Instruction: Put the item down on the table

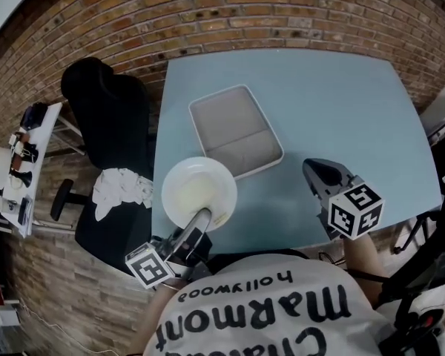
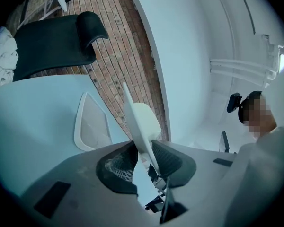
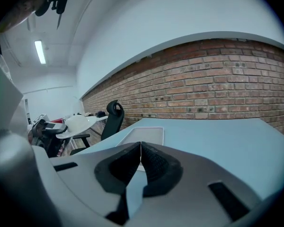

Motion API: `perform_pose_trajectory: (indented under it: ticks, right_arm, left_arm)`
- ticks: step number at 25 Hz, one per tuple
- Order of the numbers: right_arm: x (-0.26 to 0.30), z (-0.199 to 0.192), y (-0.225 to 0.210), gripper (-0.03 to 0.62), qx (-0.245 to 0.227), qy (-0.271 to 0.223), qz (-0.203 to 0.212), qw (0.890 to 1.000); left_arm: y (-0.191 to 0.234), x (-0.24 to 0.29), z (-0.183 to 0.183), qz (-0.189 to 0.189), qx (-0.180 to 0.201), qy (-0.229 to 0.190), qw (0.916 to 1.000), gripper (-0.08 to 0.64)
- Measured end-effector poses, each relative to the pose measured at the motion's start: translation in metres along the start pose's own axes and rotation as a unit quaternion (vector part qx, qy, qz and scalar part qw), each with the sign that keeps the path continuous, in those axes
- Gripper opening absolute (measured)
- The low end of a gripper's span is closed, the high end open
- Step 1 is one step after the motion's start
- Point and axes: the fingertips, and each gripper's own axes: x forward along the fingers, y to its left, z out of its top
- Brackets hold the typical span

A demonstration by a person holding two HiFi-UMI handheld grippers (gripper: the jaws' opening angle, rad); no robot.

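A white plate [image 1: 199, 192] hangs over the near left part of the light blue table [image 1: 341, 117], close to the tray's near corner. My left gripper [image 1: 200, 221] is shut on its near rim. In the left gripper view the plate [image 2: 139, 122] stands edge-on, clamped between the jaws of the left gripper [image 2: 144, 155]. My right gripper [image 1: 317, 175] hovers over the table's near right part. In its own view the right gripper [image 3: 140, 161] is shut with nothing between the jaws.
A white rectangular tray [image 1: 236, 132] lies on the table's middle left, also seen as the tray [image 3: 141, 137] past the right jaws. A black office chair [image 1: 107, 147] with white cloth [image 1: 120, 188] stands left of the table. A brick wall [image 1: 230, 13] runs behind.
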Motion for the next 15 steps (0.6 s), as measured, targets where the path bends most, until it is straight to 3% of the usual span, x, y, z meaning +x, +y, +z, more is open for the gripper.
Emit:
perform_pose_trajectory:
  ticks: [5,10,15]
  right_arm:
    - [0.016,-0.008,0.0,0.009,0.015,0.019,0.02,1.0]
    - [0.037,-0.016,0.001,0.009,0.029,0.02,0.033,0.999]
    - [0.04,-0.024,-0.013,0.011,0.042,0.03,0.014,0.999]
  left_arm:
    - [0.006,0.007,-0.006,0.024,-0.019,0.017,0.9994,0.094]
    - [0.028,0.014,-0.016,0.024,-0.032,0.042,0.9983,0.094]
    - [0.044,0.033,-0.017,0.014,-0.089,0.045,0.9949,0.094]
